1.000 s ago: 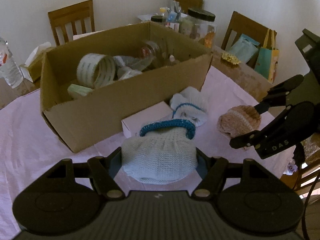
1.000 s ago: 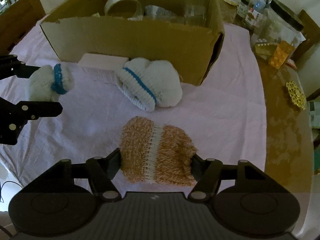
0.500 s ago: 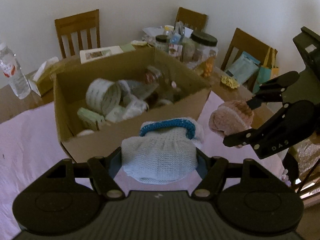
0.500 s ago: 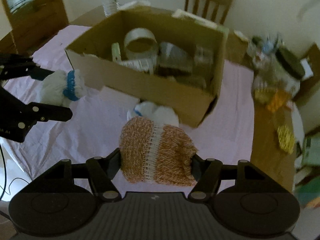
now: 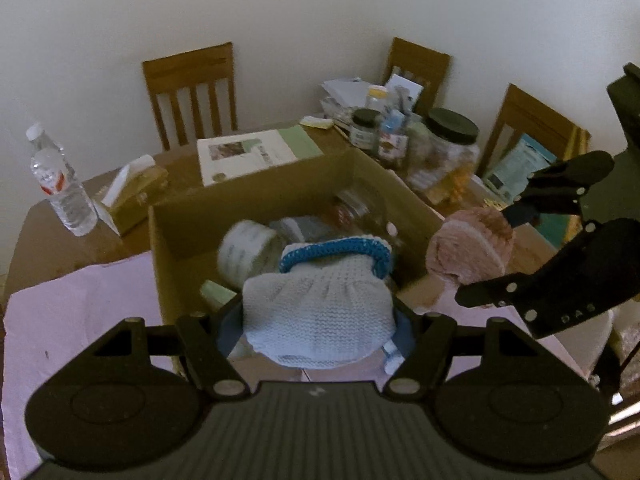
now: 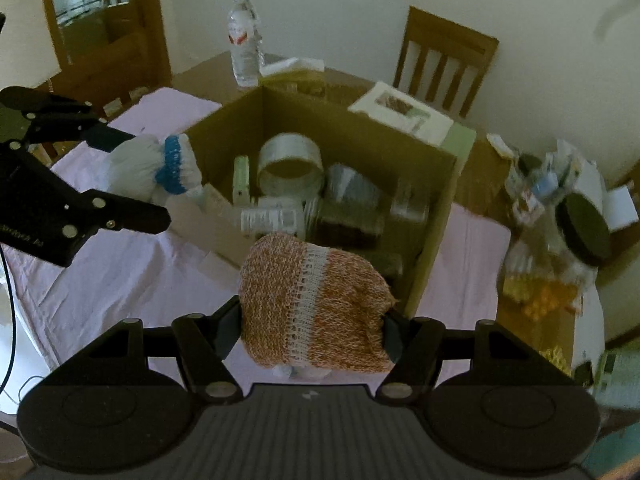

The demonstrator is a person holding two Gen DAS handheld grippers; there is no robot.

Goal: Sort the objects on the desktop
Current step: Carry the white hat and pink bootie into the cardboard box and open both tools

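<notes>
I am holding my left gripper (image 5: pixel 318 316) tilted down toward the cardboard box (image 5: pixel 256 200), and it is squeezing a white knit hat with a blue band (image 5: pixel 320 320) between its two fingers. My right gripper (image 6: pixel 312 320) is pointing down too, and it is clenched on an orange knit hat with a white stripe (image 6: pixel 316 304). In the left view I am seeing the right gripper off to the right side, holding its hat up beside the box's right wall. In the right view the left gripper is off to the left, holding the white hat just by the box's near corner.

A second ago both hats were low, close to the pink cloth (image 6: pixel 120 264) on the table (image 5: pixel 80 236). Now both are lifted up, and I am looking down into the open box, where a roll of tape (image 6: pixel 290 164) and some bottles are lying. Both grippers are gripping just as tightly as before.
</notes>
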